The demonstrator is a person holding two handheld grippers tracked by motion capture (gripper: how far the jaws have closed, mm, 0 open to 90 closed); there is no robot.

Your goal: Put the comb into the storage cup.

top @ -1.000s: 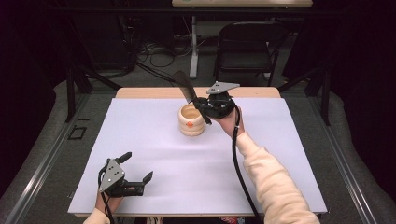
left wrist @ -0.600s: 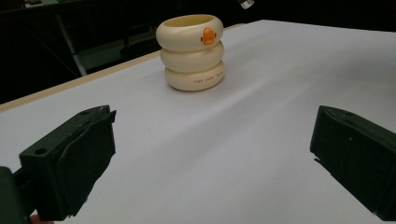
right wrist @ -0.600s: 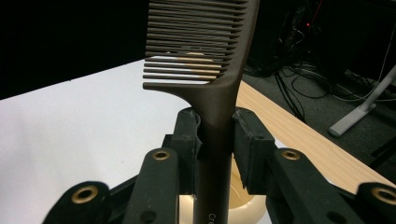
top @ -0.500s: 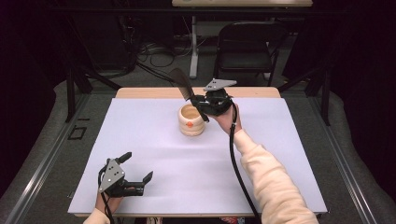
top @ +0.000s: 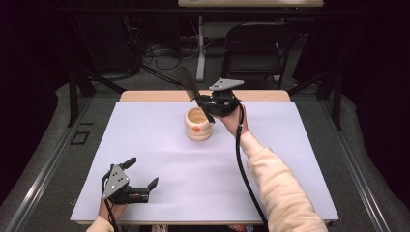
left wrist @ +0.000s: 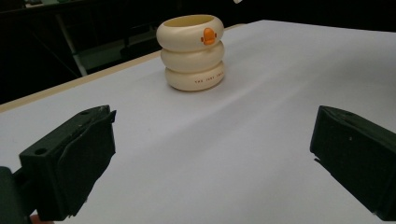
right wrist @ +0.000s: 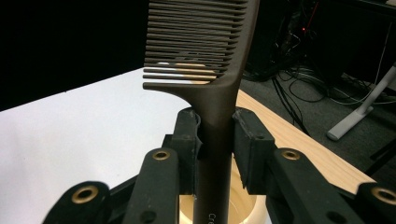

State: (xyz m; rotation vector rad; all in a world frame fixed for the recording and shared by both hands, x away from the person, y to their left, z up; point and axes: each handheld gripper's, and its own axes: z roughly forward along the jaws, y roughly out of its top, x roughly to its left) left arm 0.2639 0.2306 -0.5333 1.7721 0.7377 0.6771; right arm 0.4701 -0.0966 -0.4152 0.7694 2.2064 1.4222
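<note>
Our right gripper (top: 209, 107), clamped on the comb (right wrist: 212, 60), has edged its handle over the cup (top: 198, 124) for a likely drop-in, while our left gripper (top: 141, 180) rests agape.

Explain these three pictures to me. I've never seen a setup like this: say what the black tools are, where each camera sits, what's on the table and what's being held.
A person sits at a table holding hand-operated tongs in each hand. The high view looks down from above; the other two cameras ride on the tongs, looking along their jaws. On the white surface stands a cream cup shaped like three stacked rings, with a small orange mark. The right tongs are shut on a dark comb, held over the cup with its handle end pointing into it. The left tongs are open, holding nothing, near the table's front edge.
</note>
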